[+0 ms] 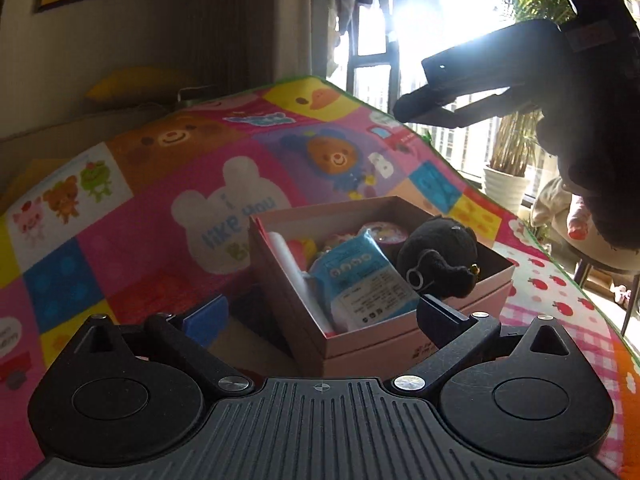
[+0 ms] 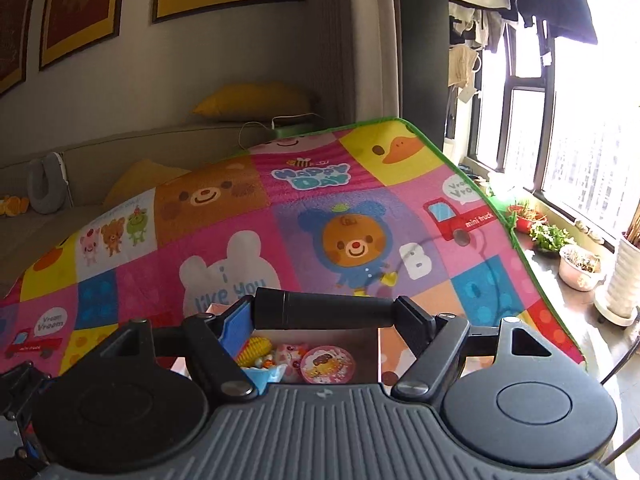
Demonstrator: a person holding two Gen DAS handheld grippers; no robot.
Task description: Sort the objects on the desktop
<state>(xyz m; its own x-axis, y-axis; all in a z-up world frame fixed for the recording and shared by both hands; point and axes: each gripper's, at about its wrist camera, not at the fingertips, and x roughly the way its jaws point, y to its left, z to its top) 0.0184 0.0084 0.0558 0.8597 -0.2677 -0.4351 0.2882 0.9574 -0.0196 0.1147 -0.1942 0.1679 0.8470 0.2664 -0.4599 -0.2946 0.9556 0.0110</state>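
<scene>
A pink cardboard box [image 1: 368, 344] sits on the cartoon play mat [image 1: 160, 216]. It holds a blue packet [image 1: 360, 276], a black plush toy [image 1: 438, 256], a round pink tin [image 1: 382, 232] and a white roll [image 1: 288, 260]. My left gripper [image 1: 320, 312] is open around the box's near corner. My right gripper [image 2: 324, 314] is shut on a black cylinder [image 2: 324, 308], held crosswise above the box [image 2: 372, 344]. Below it show a toy corn [image 2: 254, 348] and the tin [image 2: 328, 364]. The right gripper also shows in the left wrist view [image 1: 460, 104], high above the box.
The mat's green edge [image 2: 500, 208] runs along the right, with potted plants [image 2: 580, 268] and a window beyond. A sofa with yellow cushions [image 2: 252, 100] lies behind the mat.
</scene>
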